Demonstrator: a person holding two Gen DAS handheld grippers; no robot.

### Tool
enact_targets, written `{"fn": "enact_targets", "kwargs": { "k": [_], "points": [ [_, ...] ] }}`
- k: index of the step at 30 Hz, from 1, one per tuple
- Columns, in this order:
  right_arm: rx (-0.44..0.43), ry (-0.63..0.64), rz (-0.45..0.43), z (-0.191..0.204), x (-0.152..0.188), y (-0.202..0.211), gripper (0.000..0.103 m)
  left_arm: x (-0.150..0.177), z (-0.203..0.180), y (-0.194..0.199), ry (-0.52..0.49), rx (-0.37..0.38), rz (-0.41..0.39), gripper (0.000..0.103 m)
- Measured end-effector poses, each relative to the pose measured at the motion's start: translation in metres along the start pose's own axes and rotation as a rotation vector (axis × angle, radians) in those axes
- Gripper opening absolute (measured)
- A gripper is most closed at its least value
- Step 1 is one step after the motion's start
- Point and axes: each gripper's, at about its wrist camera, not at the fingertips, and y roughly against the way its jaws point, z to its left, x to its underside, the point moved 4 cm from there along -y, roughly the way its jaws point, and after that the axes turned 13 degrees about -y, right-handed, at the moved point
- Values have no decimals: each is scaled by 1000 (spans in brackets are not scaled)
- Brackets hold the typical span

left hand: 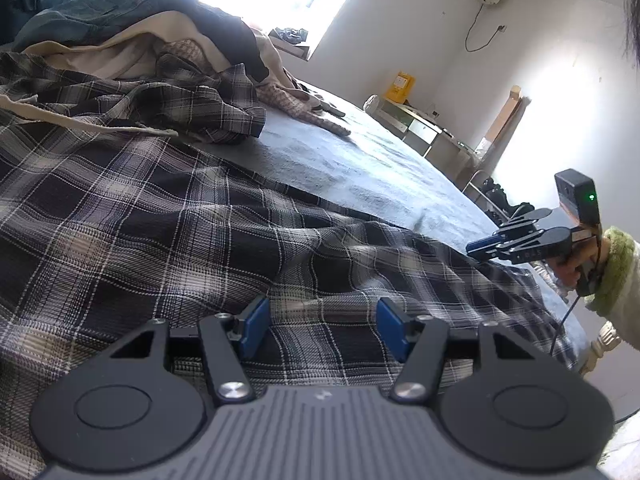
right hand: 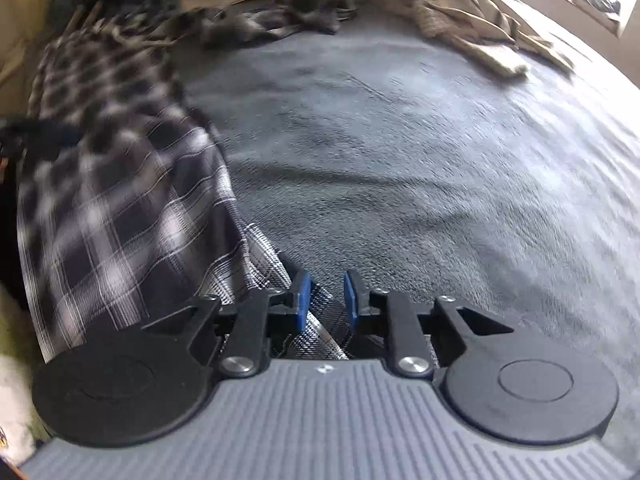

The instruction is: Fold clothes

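A grey-blue bed (left hand: 360, 160) filled most of both views. At its far side lay a heap of clothes (left hand: 132, 40), dark, beige and checked pieces tangled together. Nearer, a dark plaid shirt (left hand: 160, 220) lay spread flat on the bed cover, its long axis running from beside the heap toward the near edge of the bed; in the right wrist view it lay along the left side, blurred, with one narrow striped edge reaching down between the blue pads.

The left gripper (left hand: 320, 330) hung just over the plaid cloth with its fingers apart and nothing pinched between them. The right gripper (right hand: 326, 300), held by a hand in a fuzzy green cuff (left hand: 616, 268), had its fingers slightly parted; the shirt's edge lay in the gap, and neither pad pressed on it.
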Motion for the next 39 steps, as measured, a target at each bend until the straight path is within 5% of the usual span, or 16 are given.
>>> {"fn": "enact_targets", "kwargs": {
  "k": [5, 10, 16, 28, 31, 35, 39],
  "points": [
    [-22, 104, -12, 10, -1, 9, 30, 0, -1, 0, -8, -8, 5, 60],
    [30, 197, 0, 16, -2, -5, 30, 0, -1, -1, -5, -11, 6, 61],
    [13, 132, -68, 6, -15, 14, 30, 1, -2, -1, -10, -8, 6, 61],
    [18, 244, 43, 22, 1, -4, 30, 0, -2, -3, -7, -8, 9, 62],
    [16, 259, 67, 25, 1, -12, 25, 0, -3, -4, -10, -11, 9, 62],
    [67, 329, 44, 39, 8, -14, 0, 0, -3, -3, -10, -12, 9, 62],
    [174, 400, -11, 48, 11, -7, 0, 0, -3, -3, -11, -11, 9, 62]
  ]
}}
